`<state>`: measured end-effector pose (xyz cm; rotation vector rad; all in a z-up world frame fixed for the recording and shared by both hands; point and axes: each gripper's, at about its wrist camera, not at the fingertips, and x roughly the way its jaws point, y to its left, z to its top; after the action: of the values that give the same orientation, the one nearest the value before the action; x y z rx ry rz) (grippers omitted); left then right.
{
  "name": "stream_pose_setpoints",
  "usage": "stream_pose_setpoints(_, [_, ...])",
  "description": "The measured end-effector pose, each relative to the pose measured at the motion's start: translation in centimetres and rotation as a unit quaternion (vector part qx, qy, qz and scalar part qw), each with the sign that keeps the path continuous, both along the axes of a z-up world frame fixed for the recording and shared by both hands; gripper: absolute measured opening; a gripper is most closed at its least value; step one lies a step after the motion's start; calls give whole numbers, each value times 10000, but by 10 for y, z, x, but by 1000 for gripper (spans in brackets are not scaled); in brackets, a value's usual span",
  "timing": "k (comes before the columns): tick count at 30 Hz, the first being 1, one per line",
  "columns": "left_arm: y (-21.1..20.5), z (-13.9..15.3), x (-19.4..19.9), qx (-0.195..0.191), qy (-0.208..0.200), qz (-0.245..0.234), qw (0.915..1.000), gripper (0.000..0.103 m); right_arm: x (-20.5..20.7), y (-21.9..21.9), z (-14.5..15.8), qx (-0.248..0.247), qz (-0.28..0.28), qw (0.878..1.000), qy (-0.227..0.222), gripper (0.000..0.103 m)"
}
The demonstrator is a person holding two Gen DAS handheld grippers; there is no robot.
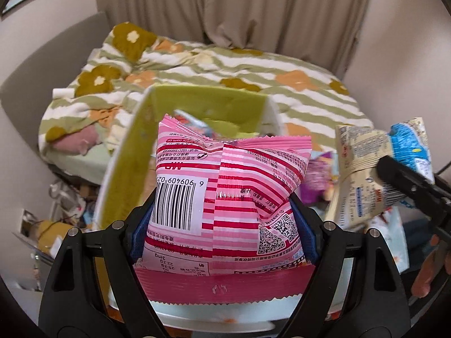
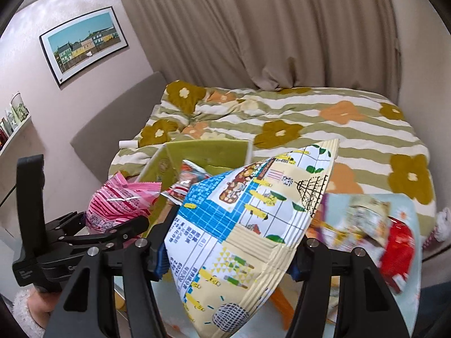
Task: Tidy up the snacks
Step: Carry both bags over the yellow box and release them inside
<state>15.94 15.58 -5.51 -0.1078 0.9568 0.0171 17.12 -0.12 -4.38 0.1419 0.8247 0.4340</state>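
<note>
My left gripper point(image 1: 222, 219) is shut on a pink striped snack bag point(image 1: 225, 197) and holds it in front of an open green box point(image 1: 208, 98). The same pink bag point(image 2: 118, 202) and the left gripper point(image 2: 124, 231) show at the left of the right wrist view. My right gripper point(image 2: 225, 250) is shut on a cream and blue snack bag point(image 2: 242, 225), held up just right of the green box point(image 2: 208, 149). That bag point(image 1: 366, 169) and the right gripper point(image 1: 406, 186) show at the right of the left wrist view. A wrapped snack point(image 2: 188, 177) lies in the box.
A pile of more snack bags point(image 2: 375, 225) lies at the right on a light surface. Behind the box is a bed with a flowered striped quilt point(image 2: 310, 118), curtains point(image 2: 253, 28) beyond it and a grey headboard point(image 2: 118, 118) at the left. A wall shelf point(image 2: 17, 129) is far left.
</note>
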Motion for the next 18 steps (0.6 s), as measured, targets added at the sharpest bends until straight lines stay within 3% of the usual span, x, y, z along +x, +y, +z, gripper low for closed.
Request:
stream_pose_setpoints(5, [36, -34, 28, 84, 385, -82, 9992, 83, 17, 33, -14, -23, 8, 9997, 243, 58])
stream_pose_setpoints(11, [50, -72, 47, 173, 777, -270, 9965, 85, 29, 52, -35, -170, -66, 9987, 478, 58])
stream_pose_setpoints(15, [54, -83, 51, 145, 836, -275, 9960, 103, 34, 57, -43, -248, -100, 9977, 616, 58])
stream_pose_setpoints(18, [55, -80, 47, 104, 781, -321, 9964, 103, 36, 59, -44, -313, -85, 9974, 640, 58])
